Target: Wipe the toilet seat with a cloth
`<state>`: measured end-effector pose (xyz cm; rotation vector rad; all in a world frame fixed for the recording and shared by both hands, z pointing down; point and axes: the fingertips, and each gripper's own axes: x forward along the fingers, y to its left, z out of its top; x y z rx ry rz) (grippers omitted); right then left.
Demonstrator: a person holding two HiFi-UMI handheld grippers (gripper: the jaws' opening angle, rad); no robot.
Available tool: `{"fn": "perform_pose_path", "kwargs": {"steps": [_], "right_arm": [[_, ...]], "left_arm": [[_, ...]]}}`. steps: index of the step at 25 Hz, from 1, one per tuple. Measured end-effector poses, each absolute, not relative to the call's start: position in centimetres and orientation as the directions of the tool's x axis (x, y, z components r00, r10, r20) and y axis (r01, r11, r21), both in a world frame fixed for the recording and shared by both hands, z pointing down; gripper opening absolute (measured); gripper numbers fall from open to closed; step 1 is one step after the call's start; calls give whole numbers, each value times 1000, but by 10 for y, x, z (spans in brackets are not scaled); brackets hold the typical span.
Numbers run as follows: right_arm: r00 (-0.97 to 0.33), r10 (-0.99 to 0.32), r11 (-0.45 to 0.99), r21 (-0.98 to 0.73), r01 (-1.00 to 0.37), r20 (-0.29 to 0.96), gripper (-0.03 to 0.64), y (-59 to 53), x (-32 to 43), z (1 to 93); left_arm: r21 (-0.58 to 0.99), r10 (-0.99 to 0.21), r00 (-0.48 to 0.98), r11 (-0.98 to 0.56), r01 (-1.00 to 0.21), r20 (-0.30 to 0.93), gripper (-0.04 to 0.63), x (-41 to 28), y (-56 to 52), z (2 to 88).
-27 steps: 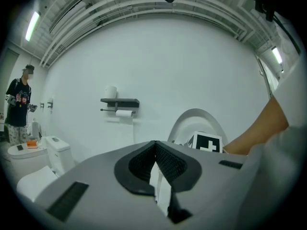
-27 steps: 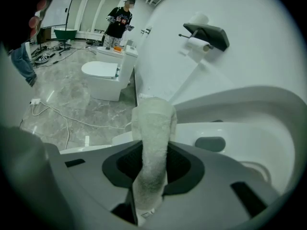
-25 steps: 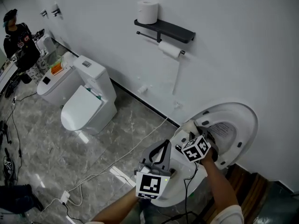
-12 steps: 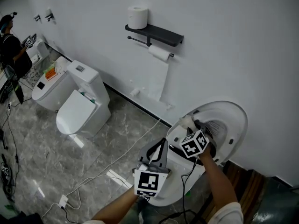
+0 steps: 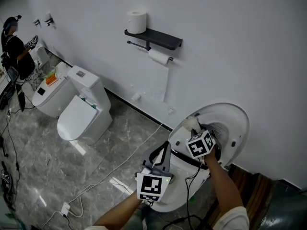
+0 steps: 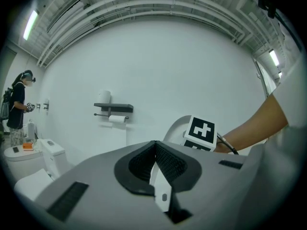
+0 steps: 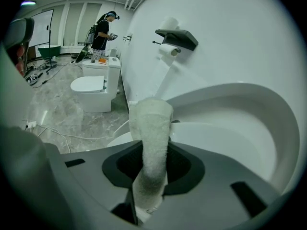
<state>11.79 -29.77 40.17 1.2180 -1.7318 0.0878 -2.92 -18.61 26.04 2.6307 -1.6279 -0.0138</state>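
Note:
The white toilet sits at the lower right of the head view with its lid (image 5: 236, 123) raised against the wall. My right gripper (image 5: 195, 131) is shut on a pale rolled cloth (image 5: 191, 124), which it holds over the rear of the seat by the hinge. In the right gripper view the cloth (image 7: 150, 128) stands up between the jaws of the right gripper (image 7: 151, 163), in front of the seat (image 7: 211, 139) and the lid (image 7: 254, 110). My left gripper (image 5: 164, 150) hovers over the bowl's front, shut and empty. Its jaws meet in the left gripper view, left gripper (image 6: 156, 152).
Two more white toilets (image 5: 82, 113) (image 5: 52, 87) stand along the wall at left, with a person (image 5: 14, 44) beyond them. A black shelf (image 5: 154, 36) with a paper roll is on the wall. A white cable (image 5: 120, 163) and a power strip (image 5: 64, 209) lie on the marble floor.
The head view has swung a little, so everything sits further left. My right gripper with the cloth has edged closer to the raised lid. The left gripper stays shut in place.

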Motion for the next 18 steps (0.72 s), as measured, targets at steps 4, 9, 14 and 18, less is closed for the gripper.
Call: {"fn": "perform_pose_path", "kwargs": {"steps": [4, 9, 14, 18], "right_arm": [[-25, -699, 464, 426, -777, 715, 110, -301, 124, 390], [-18, -721, 427, 425, -798, 692, 110, -303, 139, 369], [23, -762, 356, 448, -820, 648, 110, -307, 165, 347], [39, -787, 298, 436, -849, 615, 110, -308, 184, 328]], "left_arm": [[25, -888, 460, -459, -888, 4, 11, -22, -187, 255], [28, -884, 468, -468, -883, -9, 11, -13, -187, 245], [34, -870, 492, -492, -870, -13, 11, 2, -187, 239], [25, -860, 510, -511, -859, -24, 11, 13, -188, 234]]}}
